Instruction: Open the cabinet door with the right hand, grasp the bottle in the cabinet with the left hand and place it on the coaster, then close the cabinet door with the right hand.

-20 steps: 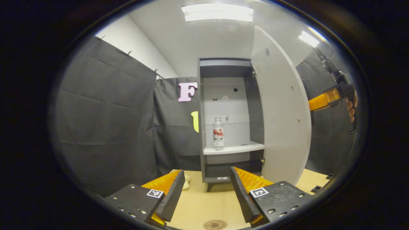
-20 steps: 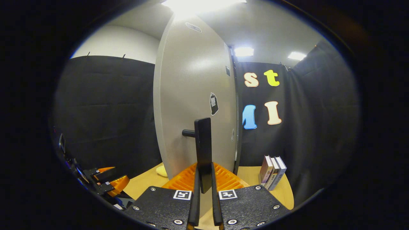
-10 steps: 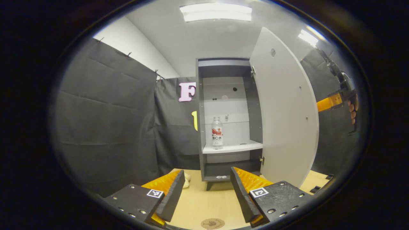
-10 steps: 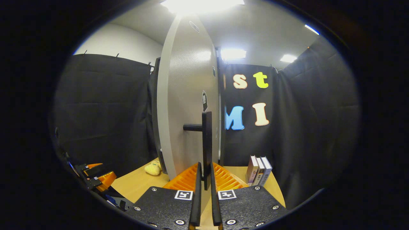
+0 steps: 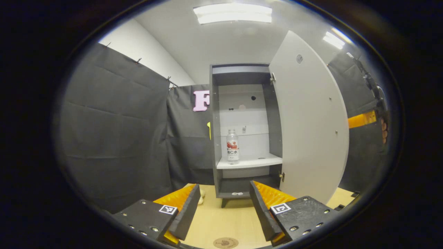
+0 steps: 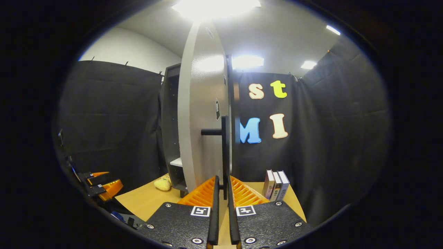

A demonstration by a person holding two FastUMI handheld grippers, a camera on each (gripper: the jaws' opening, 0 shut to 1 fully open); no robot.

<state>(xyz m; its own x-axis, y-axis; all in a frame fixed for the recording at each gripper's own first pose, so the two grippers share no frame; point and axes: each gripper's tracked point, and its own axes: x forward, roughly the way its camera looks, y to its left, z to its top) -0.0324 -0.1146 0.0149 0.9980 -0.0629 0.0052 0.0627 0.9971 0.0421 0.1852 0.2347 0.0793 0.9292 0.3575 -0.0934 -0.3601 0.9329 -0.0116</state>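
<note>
The grey cabinet (image 5: 214, 138) stands open at the back of the wooden table. A clear bottle (image 5: 232, 146) with a red and white label stands upright on its white shelf (image 5: 256, 162). The pale door (image 5: 311, 121) is swung wide to the right. My left gripper (image 5: 225, 193) is open and empty, low over the table, well short of the cabinet. A round coaster (image 5: 225, 242) lies on the table just below it. In the right gripper view, my right gripper (image 6: 221, 181) is shut on the door's black bar handle (image 6: 225, 148), with the door (image 6: 197, 114) seen nearly edge-on.
Several books (image 6: 276, 184) stand upright on the table right of the door. A small yellow soft toy (image 6: 162, 183) lies near the cabinet's foot. The left gripper (image 6: 100, 183) shows far left. A hand (image 5: 383, 129) holds the right gripper (image 5: 361, 119) behind the door.
The door has swung further open, carried by my right gripper on its handle. More of the cabinet's inside shows. My left gripper has stayed open and nearly still.
</note>
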